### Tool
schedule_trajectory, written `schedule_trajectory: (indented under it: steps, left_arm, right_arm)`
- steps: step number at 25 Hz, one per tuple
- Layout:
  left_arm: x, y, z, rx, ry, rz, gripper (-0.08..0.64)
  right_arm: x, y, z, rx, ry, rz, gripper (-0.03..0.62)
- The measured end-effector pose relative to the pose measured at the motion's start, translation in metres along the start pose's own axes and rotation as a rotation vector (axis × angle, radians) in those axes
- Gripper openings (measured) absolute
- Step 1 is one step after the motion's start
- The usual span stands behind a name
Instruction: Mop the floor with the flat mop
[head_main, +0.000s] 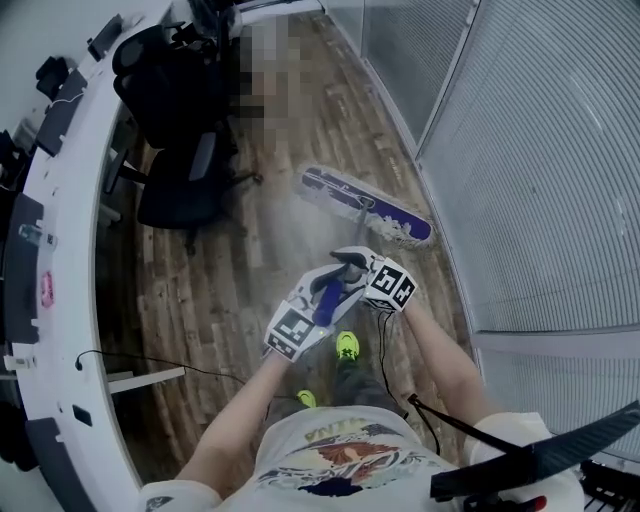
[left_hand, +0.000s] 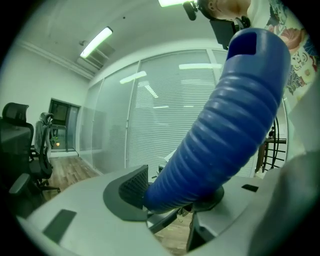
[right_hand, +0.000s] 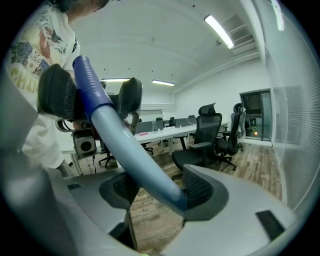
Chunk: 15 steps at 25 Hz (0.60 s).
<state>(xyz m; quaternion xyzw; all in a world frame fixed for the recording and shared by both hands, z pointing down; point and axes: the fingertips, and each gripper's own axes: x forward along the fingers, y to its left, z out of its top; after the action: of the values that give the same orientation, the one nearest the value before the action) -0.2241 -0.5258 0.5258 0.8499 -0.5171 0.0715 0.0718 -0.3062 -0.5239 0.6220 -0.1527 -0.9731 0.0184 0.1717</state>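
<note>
Mopping stroke under way, by my judgement, on the wood floor (head_main: 210, 290). The flat mop (head_main: 365, 205) had its head down on the boards ahead of the person, far end close to the foot of the glass partition (head_main: 520, 170). The left gripper (head_main: 318, 300) was clamped, jaws partly apart, round the blue ribbed grip (left_hand: 220, 125) at the handle top. The right gripper (head_main: 352, 268) was closed on the smooth pale-blue shaft (right_hand: 135, 150) just below, which lay slantwise across both pads.

To do the stroke well: hold the head flat, steer with the lower hand, pivot on the upper, overlap the passes.

Room: the partition hemmed in the right side, so the head's end wanted watching there. Office chairs (head_main: 180, 185) and the curved white desk (head_main: 70, 260) closed the left. An open lane ran ahead between them. A thin black cable (head_main: 150, 362) crossed at near left, a likely snag.
</note>
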Motion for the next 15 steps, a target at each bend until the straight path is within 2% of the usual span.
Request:
schedule_trajectory:
  steps: [3, 7, 11, 15]
  left_arm:
    - [0.025, 0.027, 0.0, -0.004, 0.013, 0.024, 0.184]
    - [0.031, 0.034, -0.003, 0.018, 0.028, 0.02, 0.183]
    - [0.026, 0.024, -0.008, 0.059, 0.063, -0.005, 0.17]
    - [0.001, 0.001, -0.011, 0.048, 0.053, 0.01, 0.169]
  right_arm:
    - [0.001, -0.036, -0.001, -0.002, 0.016, 0.008, 0.243]
    - [0.003, -0.046, -0.001, 0.007, 0.013, 0.016, 0.244]
    - [0.002, -0.036, -0.004, 0.011, 0.018, 0.013, 0.243]
    - [0.004, -0.001, -0.005, 0.018, 0.018, 0.006, 0.243]
